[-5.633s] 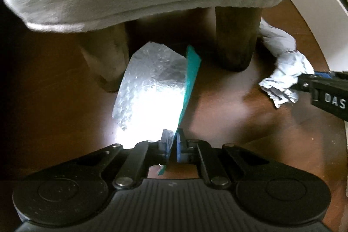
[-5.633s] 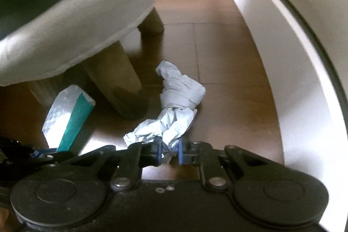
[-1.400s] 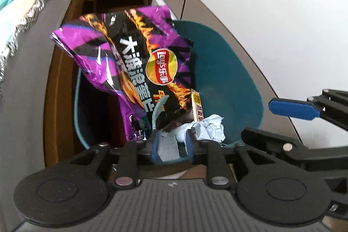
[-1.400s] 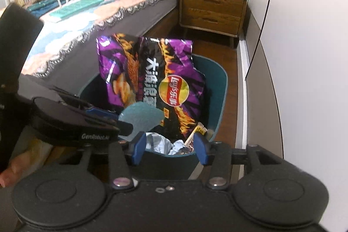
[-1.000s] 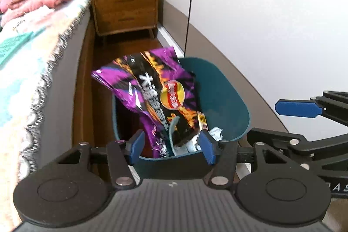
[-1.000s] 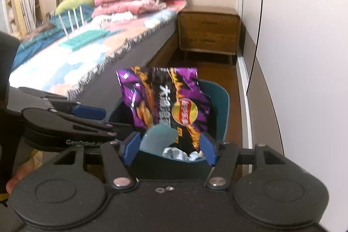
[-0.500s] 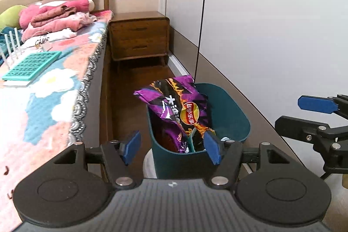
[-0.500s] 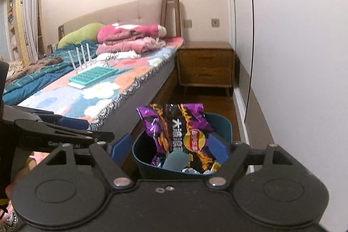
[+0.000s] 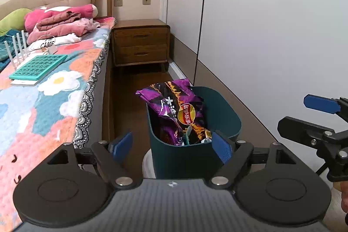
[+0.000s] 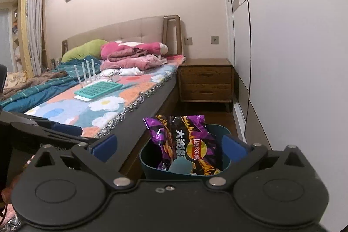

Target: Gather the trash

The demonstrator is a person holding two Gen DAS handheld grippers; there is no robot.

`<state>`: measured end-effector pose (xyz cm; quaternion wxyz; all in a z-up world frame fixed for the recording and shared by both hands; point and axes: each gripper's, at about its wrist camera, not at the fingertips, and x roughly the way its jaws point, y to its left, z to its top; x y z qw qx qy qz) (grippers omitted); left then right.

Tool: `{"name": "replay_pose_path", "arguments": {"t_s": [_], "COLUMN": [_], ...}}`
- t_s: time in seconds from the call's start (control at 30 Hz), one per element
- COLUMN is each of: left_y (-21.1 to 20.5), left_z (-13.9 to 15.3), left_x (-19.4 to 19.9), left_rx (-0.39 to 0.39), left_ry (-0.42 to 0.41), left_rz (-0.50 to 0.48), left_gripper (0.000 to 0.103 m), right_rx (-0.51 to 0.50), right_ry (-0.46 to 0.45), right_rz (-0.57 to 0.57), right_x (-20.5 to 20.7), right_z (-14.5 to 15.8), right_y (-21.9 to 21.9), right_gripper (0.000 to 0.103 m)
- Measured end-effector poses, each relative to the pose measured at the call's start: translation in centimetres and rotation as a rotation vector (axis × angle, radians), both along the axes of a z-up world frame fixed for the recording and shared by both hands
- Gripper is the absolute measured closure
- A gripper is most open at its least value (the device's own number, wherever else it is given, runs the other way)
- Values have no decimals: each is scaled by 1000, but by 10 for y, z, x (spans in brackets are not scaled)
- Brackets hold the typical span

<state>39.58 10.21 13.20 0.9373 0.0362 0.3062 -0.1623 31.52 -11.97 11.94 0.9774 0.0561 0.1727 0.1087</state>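
Note:
A dark teal trash bin (image 9: pixel 226 121) stands on the wooden floor between the bed and the wardrobe; it also shows in the right wrist view (image 10: pixel 150 158). A purple chip bag (image 9: pixel 174 110) sticks up out of it, seen too in the right wrist view (image 10: pixel 187 140), with a teal wrapper (image 10: pixel 180 165) and crumpled paper (image 9: pixel 205 140) beside it. My left gripper (image 9: pixel 171 146) is open and empty, held back from the bin. My right gripper (image 10: pixel 169 146) is open and empty, also above and behind the bin. The right gripper's fingers (image 9: pixel 319 103) show at the left view's right edge.
A bed (image 9: pixel 43 90) with a floral cover runs along the left. A teal grid tray (image 9: pixel 39 66) and folded pink bedding (image 9: pixel 61 23) lie on it. A wooden nightstand (image 9: pixel 141 42) stands behind the bin. White wardrobe doors (image 9: pixel 271 36) line the right.
Both grippers let go of their trash into the bin, opened wide, then rose and pulled back; the bin now looks smaller and lower.

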Motion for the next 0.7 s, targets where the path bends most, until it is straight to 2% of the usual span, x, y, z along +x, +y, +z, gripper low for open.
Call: {"name": "replay_pose_path", "arguments": {"t_s": [0.13, 0.33, 0.57, 0.7], "left_y": [-1, -8, -13, -17], "left_z": [1, 7, 14, 20], "left_x": [-8, -19, -29, -35], "left_rx": [-21, 6, -16, -31], "left_ry": [-3, -43, -63, -62], "left_rz": [10, 21, 14, 0], "left_gripper": [20, 19, 6, 6], "right_rx": [21, -6, -6, -2], "right_ry": [18, -6, -25, -34], "right_rz": [15, 21, 11, -4], "right_x": [-3, -14, -27, -35], "right_z": [2, 7, 9, 12], "right_y": [-4, -6, -11, -15], "right_gripper": [0, 0, 0, 0]}}
